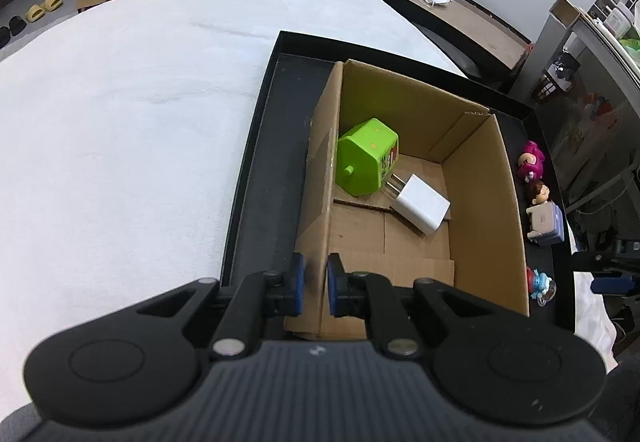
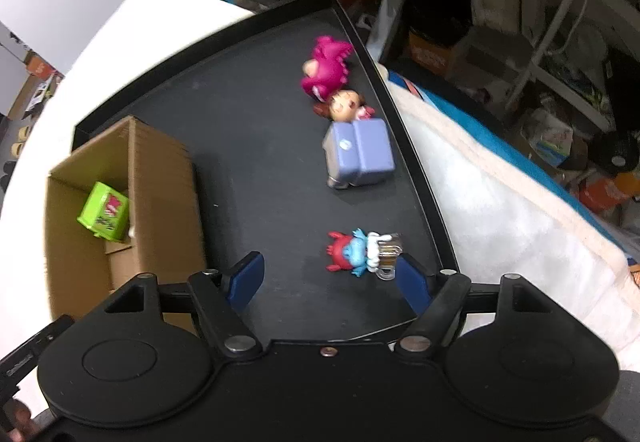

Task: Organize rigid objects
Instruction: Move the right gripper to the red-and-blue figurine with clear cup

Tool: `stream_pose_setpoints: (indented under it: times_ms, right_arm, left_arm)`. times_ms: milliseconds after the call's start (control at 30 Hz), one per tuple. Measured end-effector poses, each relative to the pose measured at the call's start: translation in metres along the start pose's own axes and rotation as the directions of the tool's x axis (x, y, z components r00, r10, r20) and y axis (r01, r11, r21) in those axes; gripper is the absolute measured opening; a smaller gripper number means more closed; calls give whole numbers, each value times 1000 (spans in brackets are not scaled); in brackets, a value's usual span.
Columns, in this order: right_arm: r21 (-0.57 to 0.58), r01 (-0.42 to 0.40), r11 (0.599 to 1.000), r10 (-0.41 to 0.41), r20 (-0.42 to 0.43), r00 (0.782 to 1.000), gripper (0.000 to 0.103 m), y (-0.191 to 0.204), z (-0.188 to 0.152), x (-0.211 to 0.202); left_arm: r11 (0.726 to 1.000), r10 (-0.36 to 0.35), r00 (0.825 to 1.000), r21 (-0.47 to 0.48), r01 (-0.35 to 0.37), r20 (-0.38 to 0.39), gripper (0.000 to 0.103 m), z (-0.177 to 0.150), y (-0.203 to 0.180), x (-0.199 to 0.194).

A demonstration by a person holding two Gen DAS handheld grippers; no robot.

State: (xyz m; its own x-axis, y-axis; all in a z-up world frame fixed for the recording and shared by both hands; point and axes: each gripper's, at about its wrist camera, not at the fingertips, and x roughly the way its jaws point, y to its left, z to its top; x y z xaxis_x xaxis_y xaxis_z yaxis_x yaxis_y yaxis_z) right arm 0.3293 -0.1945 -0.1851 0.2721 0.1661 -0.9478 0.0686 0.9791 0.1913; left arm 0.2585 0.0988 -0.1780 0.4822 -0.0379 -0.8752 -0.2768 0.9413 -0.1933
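Observation:
A cardboard box (image 1: 484, 202) stands in a black tray (image 1: 264, 146) on the white table. In it lie a green block toy (image 1: 366, 156) and a white charger (image 1: 420, 208). My left gripper (image 1: 316, 284) is shut on the box's left wall. Beside the box in the tray lie a pink figure (image 2: 326, 68), a doll on a blue suitcase (image 2: 358, 146) and a red-and-blue figure (image 2: 356, 252). My right gripper (image 2: 330, 282) is open just in front of the red-and-blue figure. The box (image 2: 160, 178) and green toy (image 2: 104, 212) also show in the right wrist view.
The white cloth-covered table (image 1: 120, 122) stretches to the left. A brown side table (image 1: 460, 18) with a cup and a mask stands behind. Shelves and clutter (image 2: 540, 82) lie past the tray's right edge (image 2: 408, 146).

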Motion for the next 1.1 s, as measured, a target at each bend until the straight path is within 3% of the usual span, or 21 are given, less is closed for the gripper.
stream_pose_setpoints:
  times_ms: [500,900,1100]
  right_arm:
    - [2,82,997,-82,8,997,76,-7,-7,48]
    - [-94,122,988,-120,32,992,76,8,-16,64]
    - [-86,124,989,-123,21,992,73,7,-16,66]
  left_arm:
    - [1000,13,1000,8,-13,-10,10,2,-3,0]
    - [999,25,1000,24,-24,-19,10,1,-4,1]
    - [999,29,999,34,-29,-22,10,0,-7,0]
